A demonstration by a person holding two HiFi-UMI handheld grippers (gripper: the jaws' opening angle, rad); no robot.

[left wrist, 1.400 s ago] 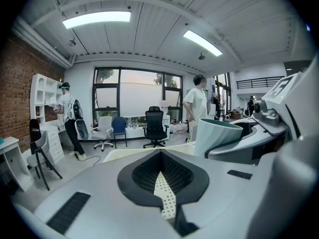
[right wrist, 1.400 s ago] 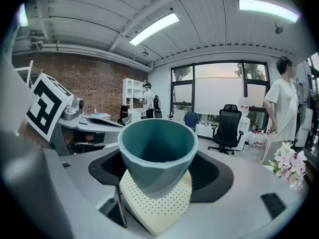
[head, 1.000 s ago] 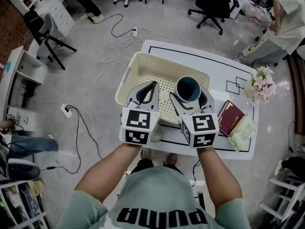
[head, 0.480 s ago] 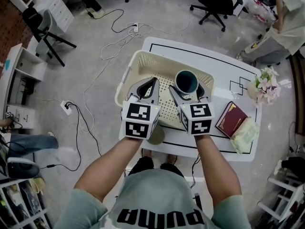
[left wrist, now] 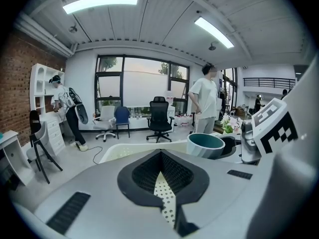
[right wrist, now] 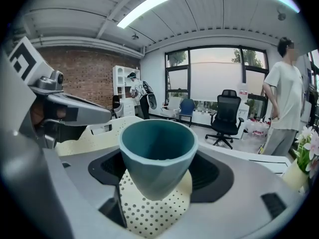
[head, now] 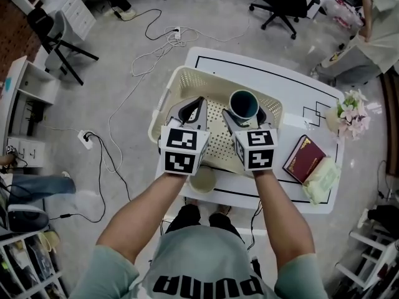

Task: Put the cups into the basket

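Right gripper (head: 245, 117) around teal cup (right wrist: 157, 151)

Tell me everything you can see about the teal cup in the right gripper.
The teal cup is handleless, faceted and tapering to a narrow base, matte like ceramic, empty inside. It is upright, clamped between the right gripper's jaws over the perforated cream basket. Whether it touches the basket floor is unclear.

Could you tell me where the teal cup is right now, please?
Head view: the teal cup is clamped in the right gripper, over the basket's right half, beside the left gripper.
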